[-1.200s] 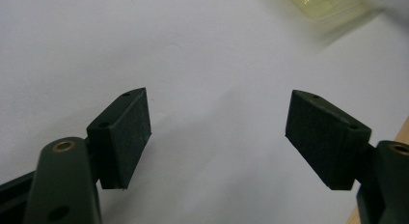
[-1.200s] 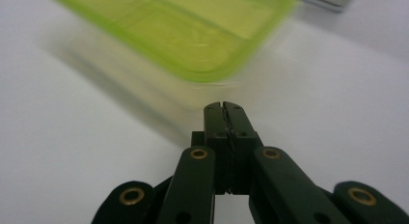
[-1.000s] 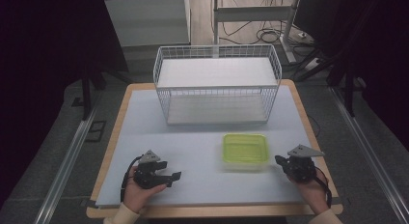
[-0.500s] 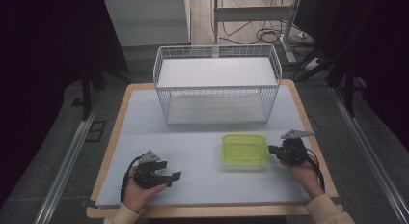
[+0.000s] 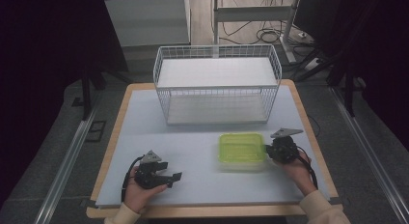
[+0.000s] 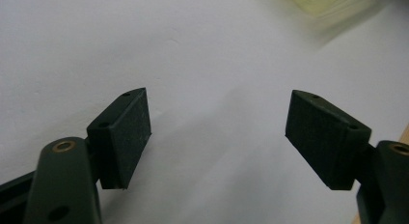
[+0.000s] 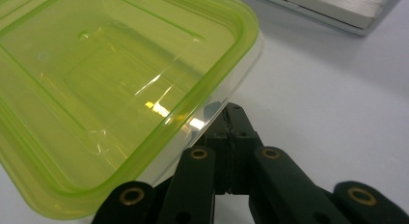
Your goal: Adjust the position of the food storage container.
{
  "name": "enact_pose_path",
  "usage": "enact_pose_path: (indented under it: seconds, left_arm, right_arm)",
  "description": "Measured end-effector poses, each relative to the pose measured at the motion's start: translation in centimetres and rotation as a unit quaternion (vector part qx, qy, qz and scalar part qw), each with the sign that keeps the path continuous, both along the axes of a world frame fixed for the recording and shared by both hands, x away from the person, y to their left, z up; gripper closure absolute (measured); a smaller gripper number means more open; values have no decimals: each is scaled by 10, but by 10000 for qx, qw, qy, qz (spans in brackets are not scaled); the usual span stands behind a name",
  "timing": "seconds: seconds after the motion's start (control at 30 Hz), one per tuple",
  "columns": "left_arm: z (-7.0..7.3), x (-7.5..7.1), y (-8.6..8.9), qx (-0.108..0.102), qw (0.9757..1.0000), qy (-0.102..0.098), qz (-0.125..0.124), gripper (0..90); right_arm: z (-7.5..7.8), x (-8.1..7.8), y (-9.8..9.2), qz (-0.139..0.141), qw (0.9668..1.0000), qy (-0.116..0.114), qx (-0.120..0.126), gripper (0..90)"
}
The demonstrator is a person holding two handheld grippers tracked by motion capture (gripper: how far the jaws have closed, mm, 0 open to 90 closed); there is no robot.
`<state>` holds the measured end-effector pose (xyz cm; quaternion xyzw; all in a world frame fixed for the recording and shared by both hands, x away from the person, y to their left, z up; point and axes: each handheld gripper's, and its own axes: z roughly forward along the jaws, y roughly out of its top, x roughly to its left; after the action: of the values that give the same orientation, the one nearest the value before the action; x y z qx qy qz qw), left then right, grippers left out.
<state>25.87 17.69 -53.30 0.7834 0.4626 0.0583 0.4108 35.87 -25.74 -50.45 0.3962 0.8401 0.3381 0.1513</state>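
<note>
Touching right gripper (image 7: 230, 119): green container (image 7: 106, 89)

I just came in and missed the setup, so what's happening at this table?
A person holds a two-jaw gripper in each hand. The right gripper sits at the right edge of a green lidded container on the table, its jaws pressed together beside the rim; whether they pinch the lid is unclear. The left gripper rests near the front left with jaws wide open, holding nothing. A white wire basket stands at the back, nothing visible inside.
</note>
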Motion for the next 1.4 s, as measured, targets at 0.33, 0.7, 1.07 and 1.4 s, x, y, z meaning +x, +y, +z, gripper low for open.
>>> enact_pose_path:
  seconds: [0.33, 0.7, 1.07, 1.4]
  left_arm:
    - [0, 0, 0, -4, 10000, -1, 13, 236]
    - [0, 0, 2, -9, 10000, -6, 22, 236]
    - [0, 0, 4, -19, 10000, -9, 53, 236]
    - [0, 0, 6, -13, 10000, -19, 94, 240]
  right_arm:
    - [-1, 4, 21, 239, 9997, -30, -72, 899]
    - [-6, -1, 52, 591, 9980, -72, -188, 898]
    - [-7, 0, 66, 661, 9974, -118, -244, 884]
    - [0, -13, 26, 330, 9992, -5, 235, 890]
